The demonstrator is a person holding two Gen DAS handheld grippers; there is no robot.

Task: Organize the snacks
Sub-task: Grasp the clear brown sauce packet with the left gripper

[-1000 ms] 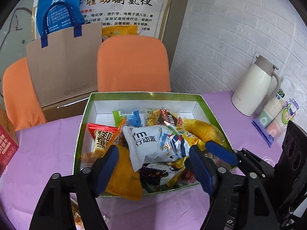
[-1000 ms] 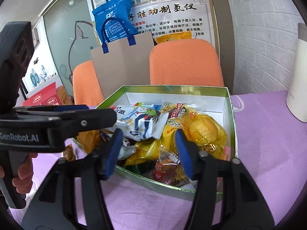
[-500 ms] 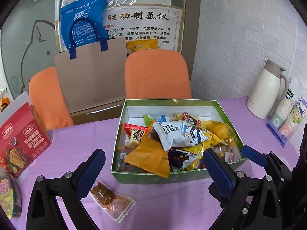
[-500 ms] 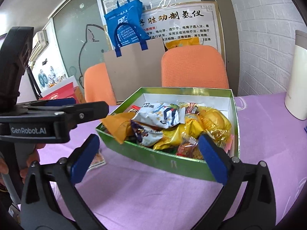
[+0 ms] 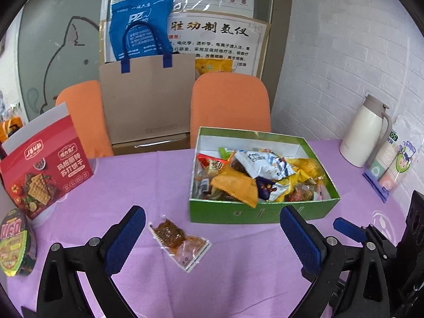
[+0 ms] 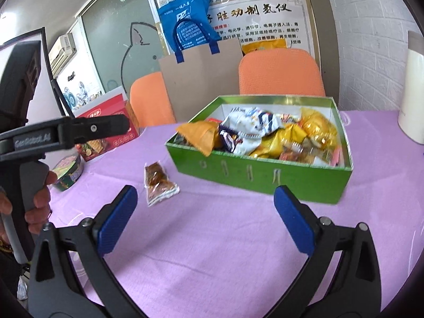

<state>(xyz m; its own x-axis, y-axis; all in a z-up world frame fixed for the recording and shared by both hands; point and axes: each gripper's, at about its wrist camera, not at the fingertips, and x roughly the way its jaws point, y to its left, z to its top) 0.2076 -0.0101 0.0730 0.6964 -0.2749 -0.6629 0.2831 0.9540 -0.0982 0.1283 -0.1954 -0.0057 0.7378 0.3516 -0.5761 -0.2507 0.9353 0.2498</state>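
Note:
A green box (image 5: 262, 212) (image 6: 254, 169) full of mixed snack packets stands on the purple tablecloth. One clear packet with brown snack (image 5: 179, 239) (image 6: 159, 182) lies loose on the cloth left of the box. My left gripper (image 5: 212, 234) hovers low in front of the box and above that packet, open wide, with nothing between its blue pads. My right gripper (image 6: 205, 212) is open wide too, empty, facing the box's front wall from a short way back. A hand holds the left gripper's handle at the left of the right wrist view.
A red cracker box (image 5: 45, 161) and a round noodle bowl (image 5: 14, 246) sit at the table's left. A white thermos (image 5: 367, 131) and a sleeve of paper cups (image 5: 392, 164) stand at the right by the brick wall. Two orange chairs (image 5: 230, 103) and a brown paper bag stand behind.
Both grippers opened wide and drew back from over the box's contents. The white packet that was between the left pads now lies in the box; the loose packet has come into view.

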